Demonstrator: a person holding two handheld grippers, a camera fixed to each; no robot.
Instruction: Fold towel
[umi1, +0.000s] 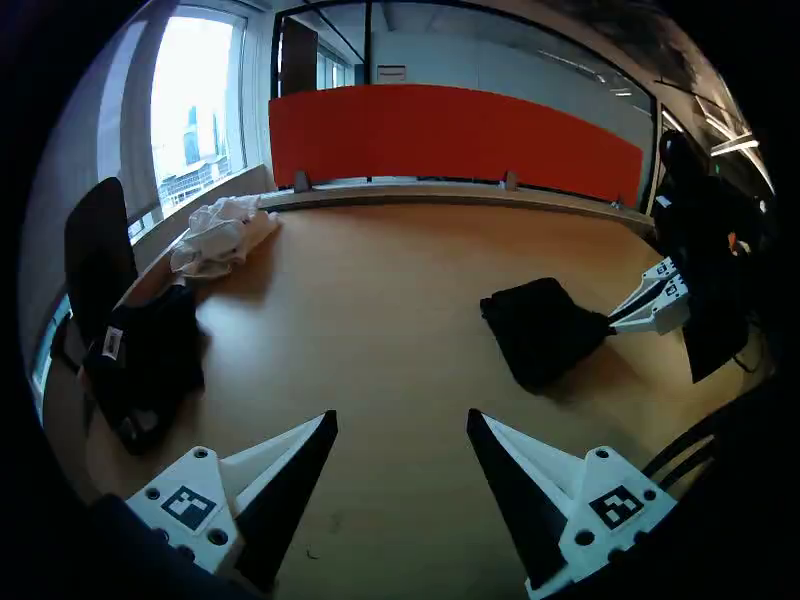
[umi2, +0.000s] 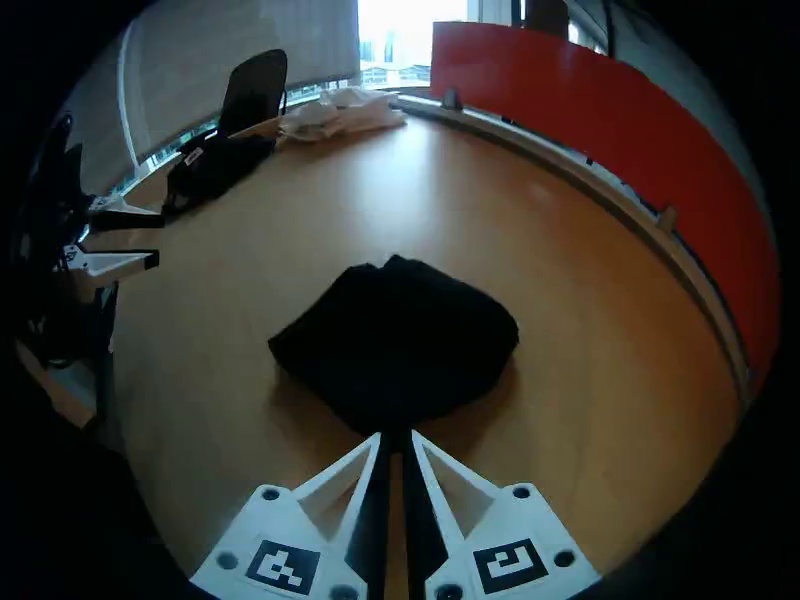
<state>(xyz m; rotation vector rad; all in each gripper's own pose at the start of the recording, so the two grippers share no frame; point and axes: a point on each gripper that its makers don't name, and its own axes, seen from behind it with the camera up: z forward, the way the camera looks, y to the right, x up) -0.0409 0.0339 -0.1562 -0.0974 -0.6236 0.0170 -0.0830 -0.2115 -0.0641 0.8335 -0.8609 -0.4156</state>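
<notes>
Left claw (umi1: 400, 432) gapes open, empty, over the wooden surface (umi1: 380, 300). Right of it the towel (umi2: 400, 335) — black, bunched in a rumpled heap — lies mid-surface, its edge pinched in the closed right claw (umi2: 396, 445). A red divider (umi1: 450, 135) backs the surface.

A broad light-brown wooden surface (umi1: 400, 300) runs back to a long red partition panel (umi1: 450, 135) standing along its far edge. Tall bright windows (umi1: 195, 110) pour in daylight; a black high-backed office chair (umi1: 98, 250) stands beside them. Pale strip lights (umi1: 735, 145) cross the ceiling.
</notes>
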